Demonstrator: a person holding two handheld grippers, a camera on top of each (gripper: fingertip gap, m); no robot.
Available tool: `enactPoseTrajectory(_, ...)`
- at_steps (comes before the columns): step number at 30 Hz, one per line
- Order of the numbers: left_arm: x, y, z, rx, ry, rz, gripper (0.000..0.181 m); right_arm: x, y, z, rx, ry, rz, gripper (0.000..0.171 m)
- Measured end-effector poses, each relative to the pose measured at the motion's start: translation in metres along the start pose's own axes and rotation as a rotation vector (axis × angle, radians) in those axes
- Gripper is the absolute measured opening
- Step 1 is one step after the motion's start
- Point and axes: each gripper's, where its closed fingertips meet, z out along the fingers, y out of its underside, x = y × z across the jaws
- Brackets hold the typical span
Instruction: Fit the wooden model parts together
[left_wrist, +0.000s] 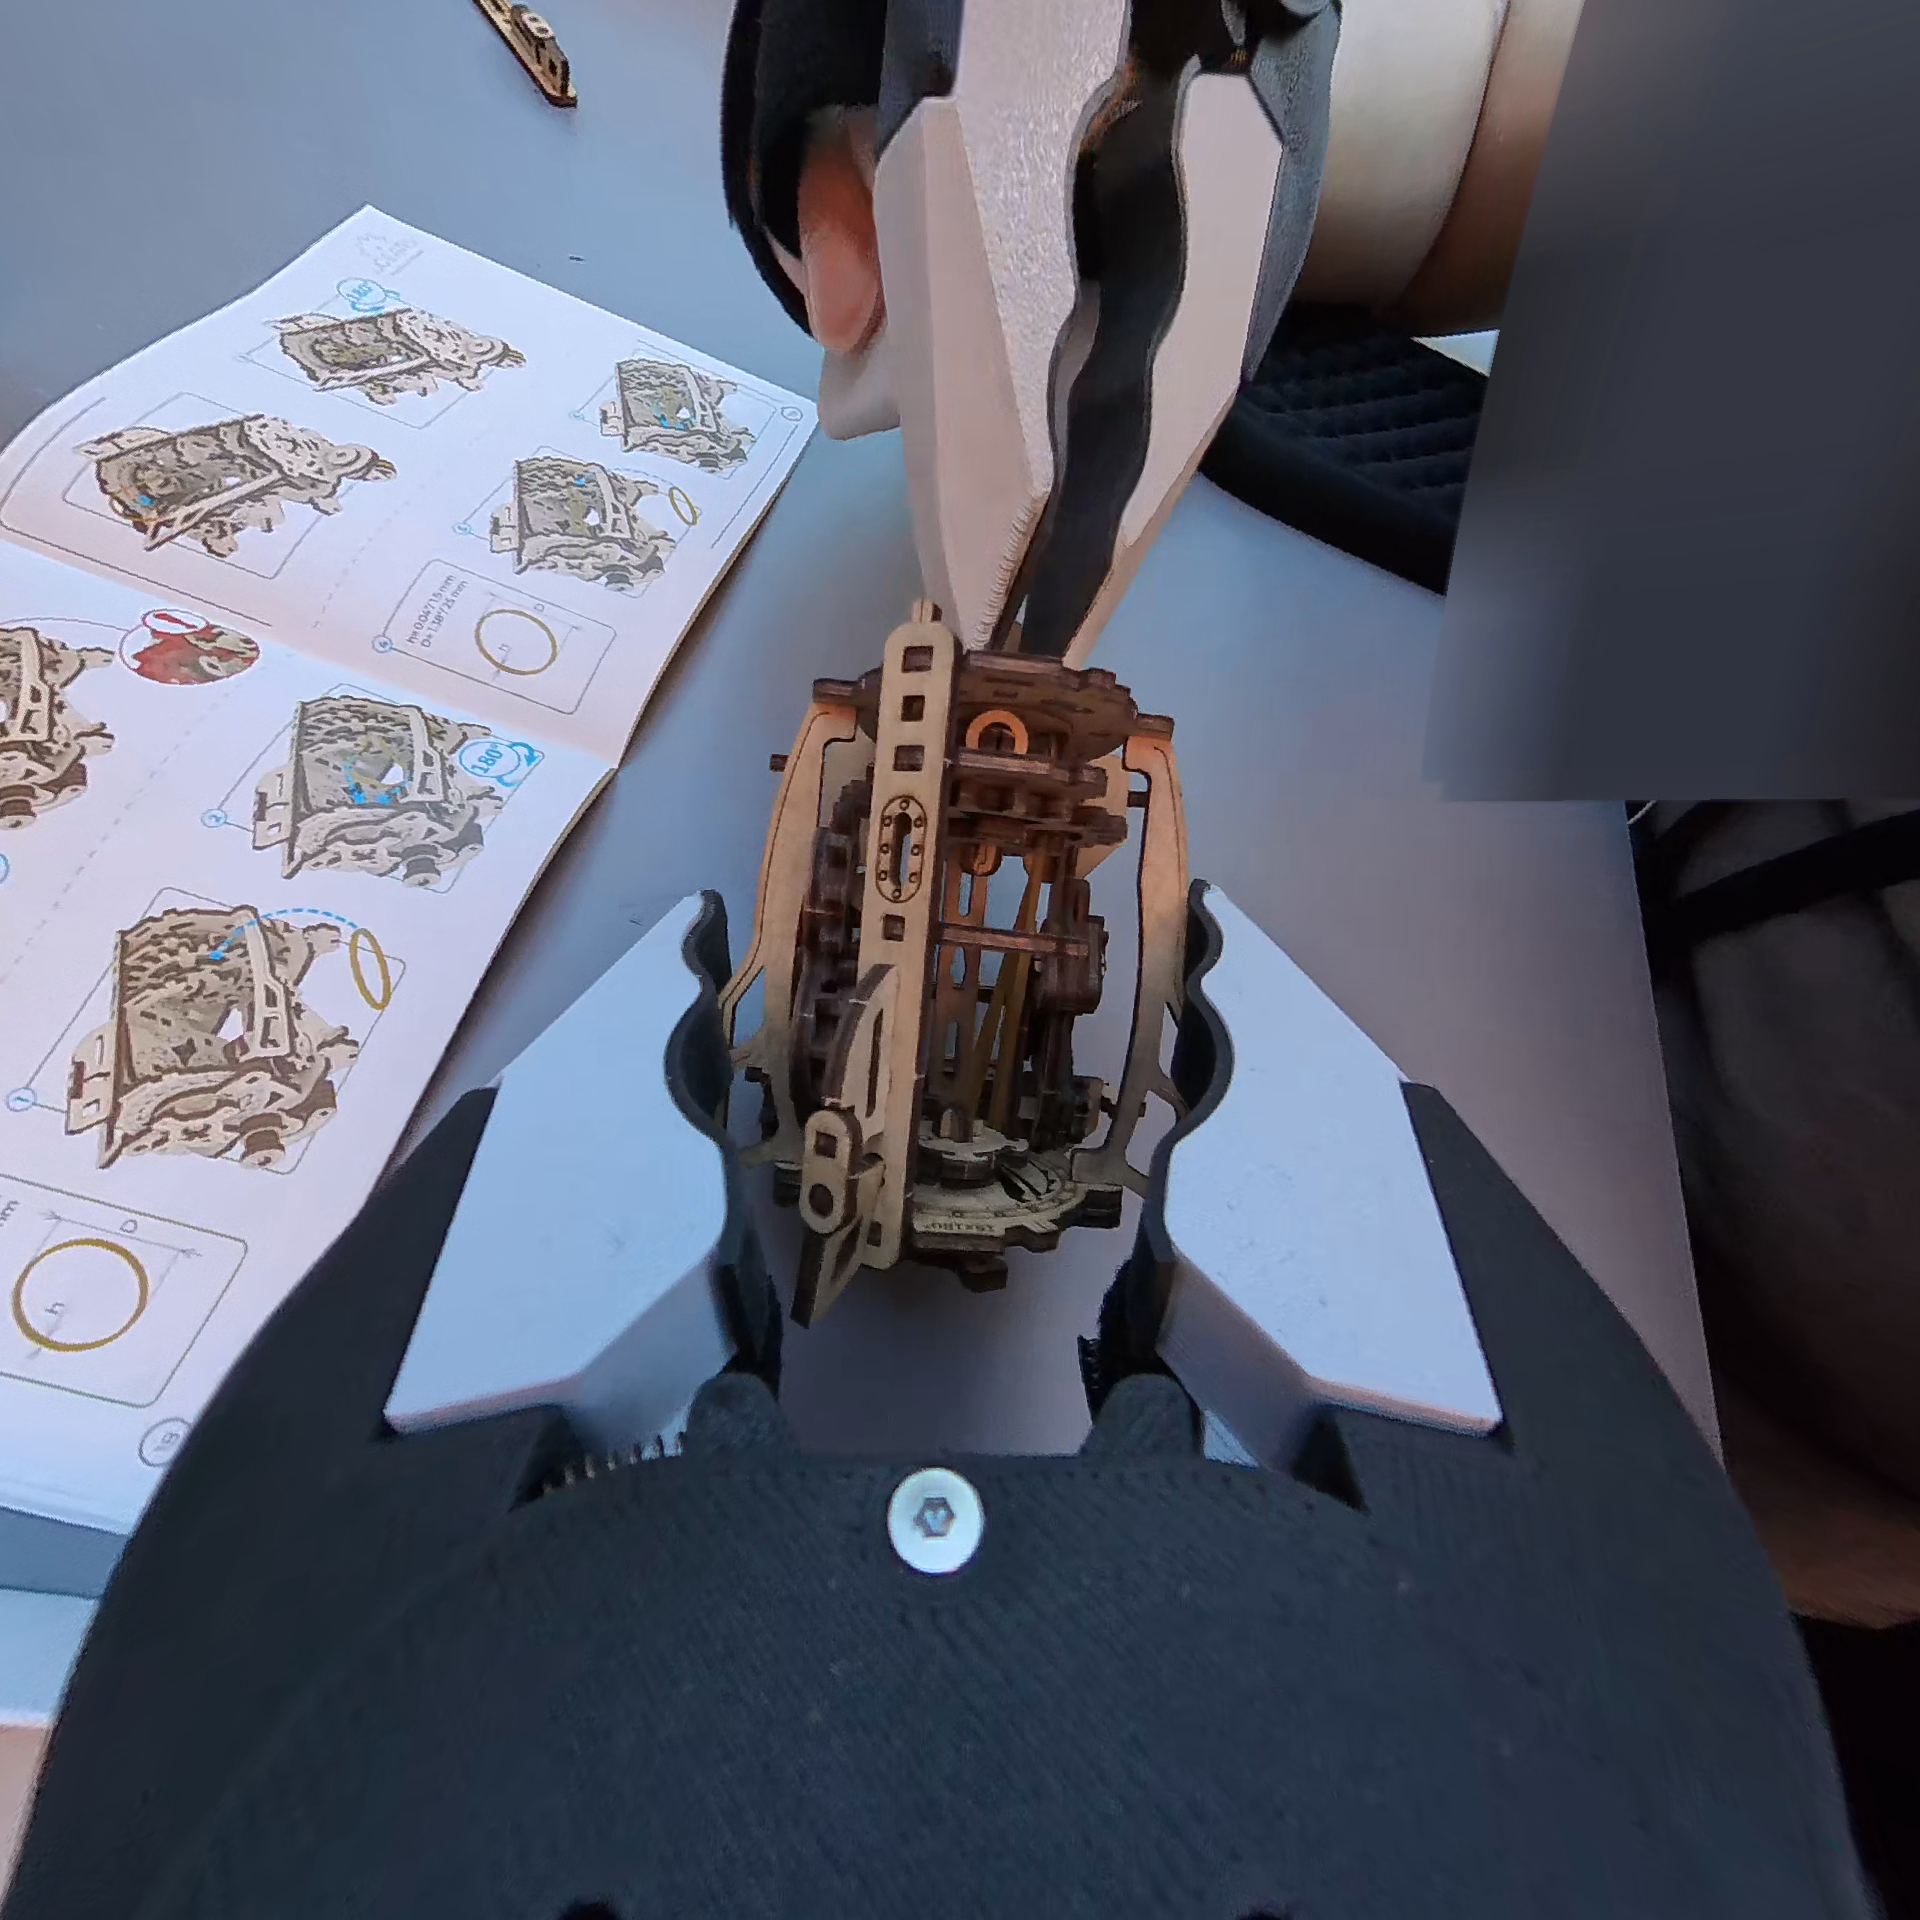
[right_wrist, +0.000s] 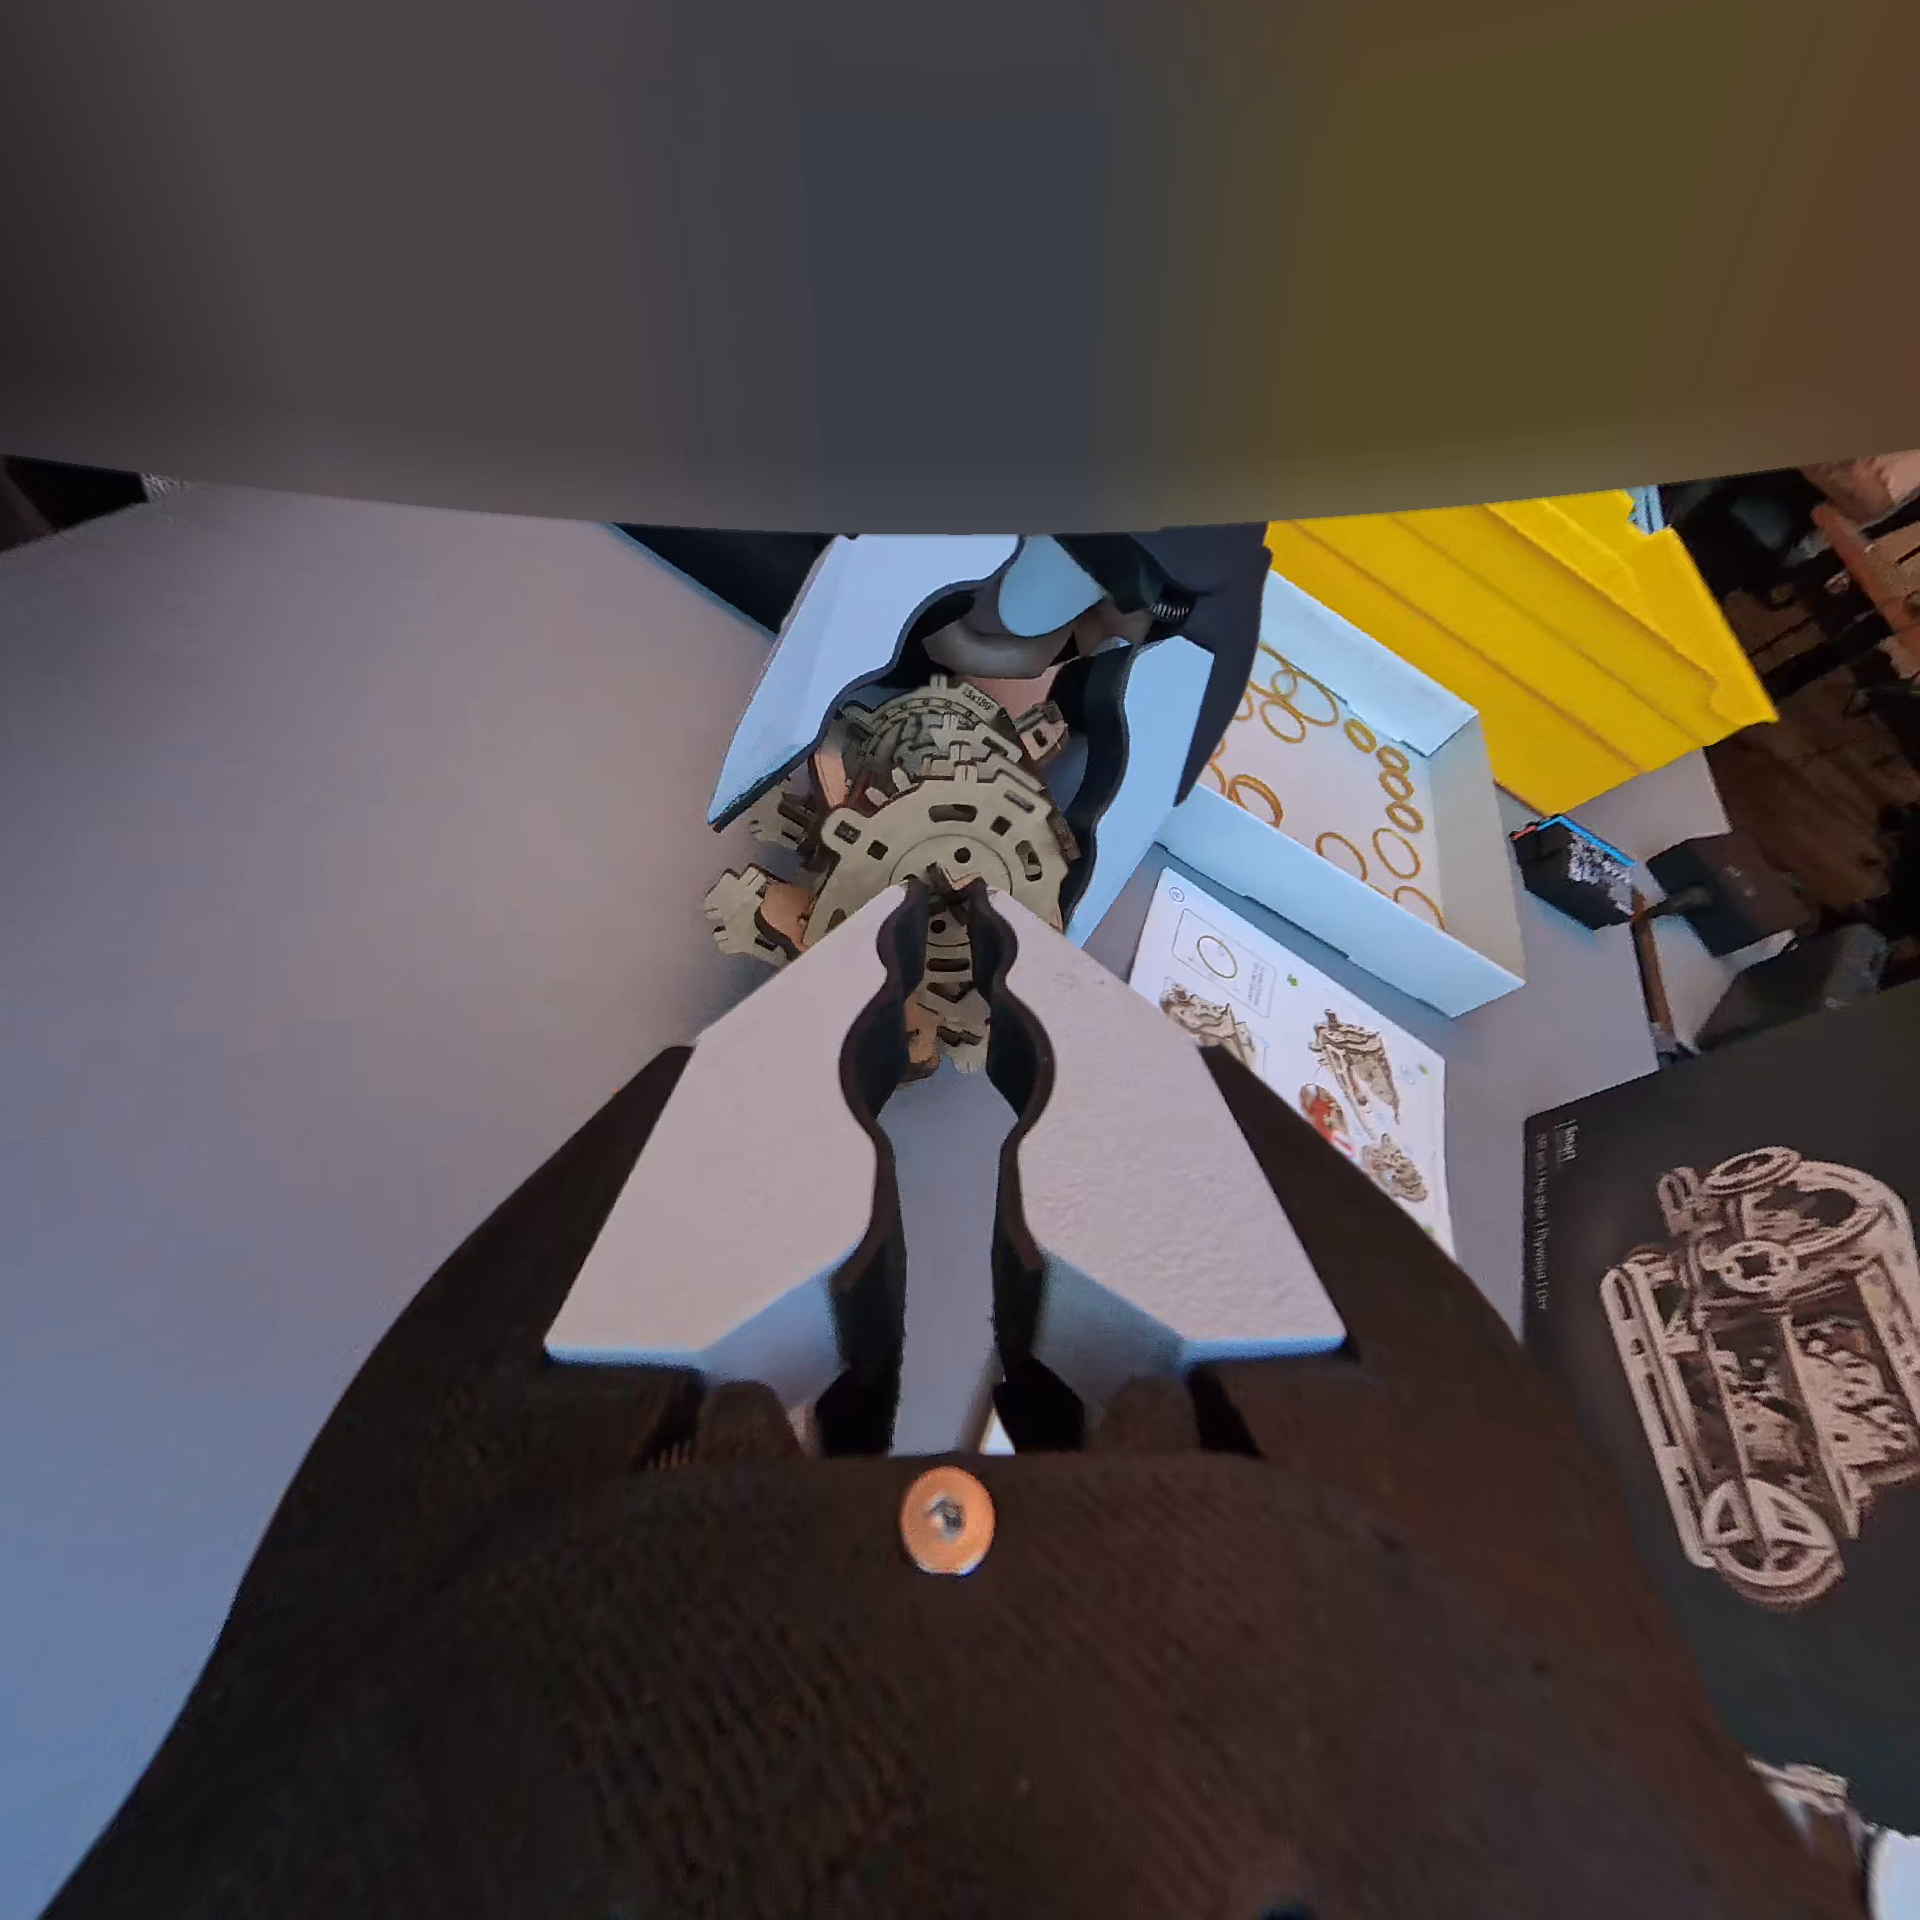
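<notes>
While the grey table (left_wrist: 1351, 727) carries an open instruction booklet (left_wrist: 312, 727) at the left, the left gripper (left_wrist: 951, 997) stands spread wide around the wooden model (left_wrist: 966, 966), its two fingers pressed to the model's sides and holding it above the tabletop. The right gripper (right_wrist: 948, 899) comes in from the far end, its fingers drawn nearly together and pinching the hub of the model's round end plate (right_wrist: 935, 831). A white tray (right_wrist: 1455, 831) of yellow rings (right_wrist: 1340, 852) sits beyond, and a loose wooden strip (left_wrist: 530, 47) lies far back.
</notes>
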Motion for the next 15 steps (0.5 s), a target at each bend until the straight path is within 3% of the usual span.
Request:
enactPoseTrajectory(13, 0.0097, 0.0001, 0.0067, -0.025, 0.101, 0.017, 0.087, -0.0081, 0.0017, -0.0021, -0.026, 0.032, -0.302, 0.0)
enactPoseTrajectory(15, 0.0088, -0.0007, 0.0072, -0.018, 0.102, 0.018, 0.088, -0.0047, 0.0011, -0.0012, -0.024, 0.04, -0.227, 0.0)
